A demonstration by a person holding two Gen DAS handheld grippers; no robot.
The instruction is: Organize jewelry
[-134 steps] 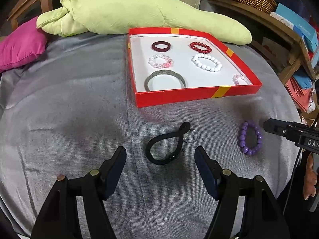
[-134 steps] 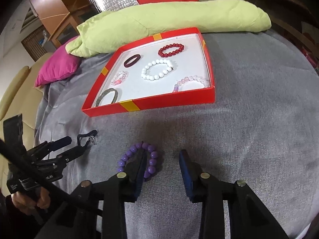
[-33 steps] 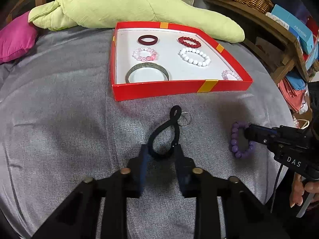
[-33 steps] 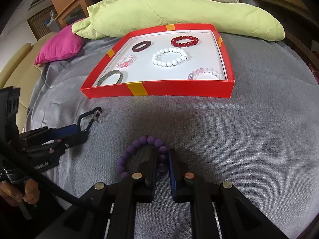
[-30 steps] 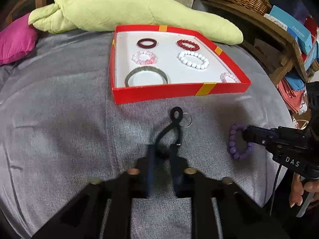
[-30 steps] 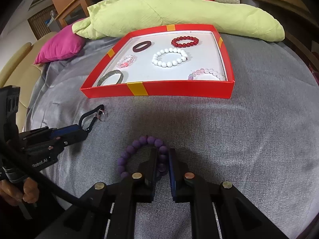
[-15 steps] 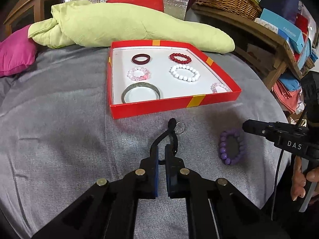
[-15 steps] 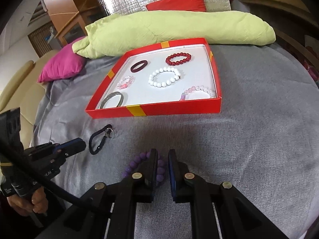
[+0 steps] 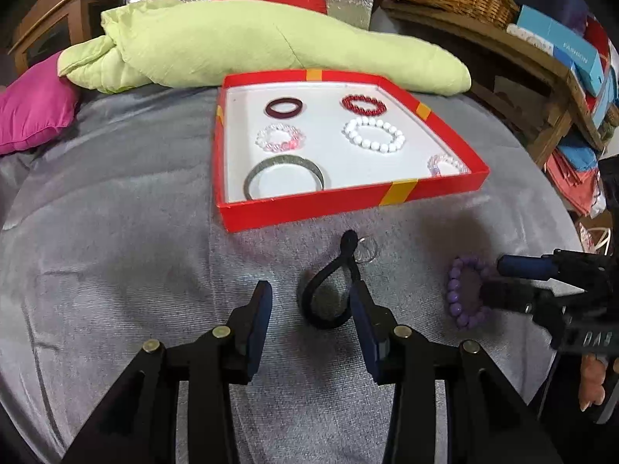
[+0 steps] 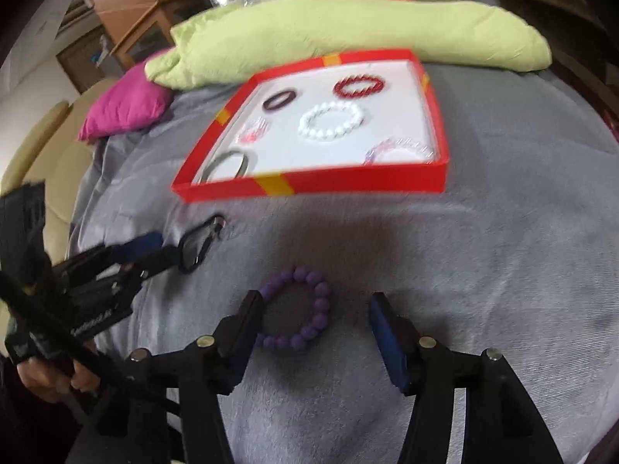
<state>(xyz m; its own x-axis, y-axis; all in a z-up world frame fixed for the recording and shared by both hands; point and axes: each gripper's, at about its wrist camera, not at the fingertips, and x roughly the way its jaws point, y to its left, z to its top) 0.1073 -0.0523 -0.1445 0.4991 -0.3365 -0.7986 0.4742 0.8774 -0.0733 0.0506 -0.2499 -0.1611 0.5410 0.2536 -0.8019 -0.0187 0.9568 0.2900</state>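
Observation:
A black loop strap [image 9: 323, 297] with a small metal ring [image 9: 365, 249] lies on the grey cloth between the fingers of my left gripper [image 9: 309, 309]. The jaws are opening; the strap's right side lies against the right finger [image 9: 361, 309], but the pads do not press it. A purple bead bracelet [image 10: 323, 301] lies flat between the fingers of my right gripper [image 10: 317, 321], close to the left finger [image 10: 247, 321]. Those jaws are opening too, with no grip. The red tray [image 9: 348, 203] with several bracelets stands just beyond.
The right gripper [image 9: 495, 278] and purple bracelet [image 9: 460, 297] show at the left view's right side. The left gripper [image 10: 162, 251] and strap [image 10: 197, 243] show at the right view's left. A green cushion [image 9: 251, 50] and pink pillow [image 9: 35, 112] lie behind the tray; wooden shelves [image 9: 541, 77] stand right.
Both grippers were shut, the left on the black strap and the right on the purple bracelet. Both have opened and let go; the strap and bracelet now lie on the cloth.

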